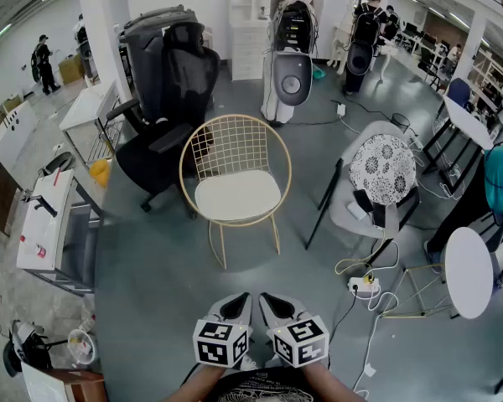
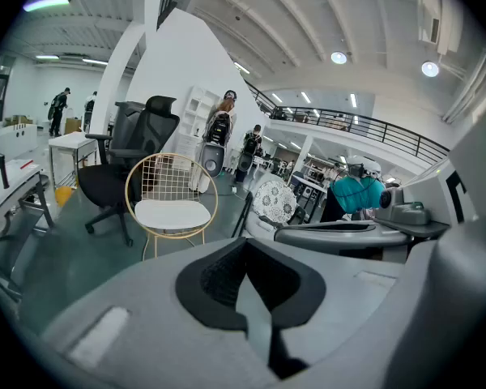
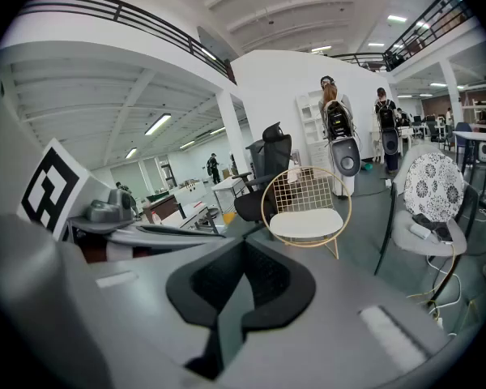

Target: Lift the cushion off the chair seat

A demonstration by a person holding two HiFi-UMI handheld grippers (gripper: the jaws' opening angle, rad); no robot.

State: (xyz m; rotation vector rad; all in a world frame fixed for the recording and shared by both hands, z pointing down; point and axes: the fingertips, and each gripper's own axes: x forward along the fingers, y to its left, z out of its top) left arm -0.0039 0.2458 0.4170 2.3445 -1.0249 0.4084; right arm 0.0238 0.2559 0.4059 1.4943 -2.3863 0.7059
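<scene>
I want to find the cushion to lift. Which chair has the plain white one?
The gold wire chair in the middle; the white cushion lies on its seat. The black office chair has none, and the grey chair holds a patterned cushion.

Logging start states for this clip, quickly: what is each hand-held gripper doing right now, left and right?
Left hand-held gripper: closed, holding nothing.
Right hand-held gripper: closed, holding nothing.
</scene>
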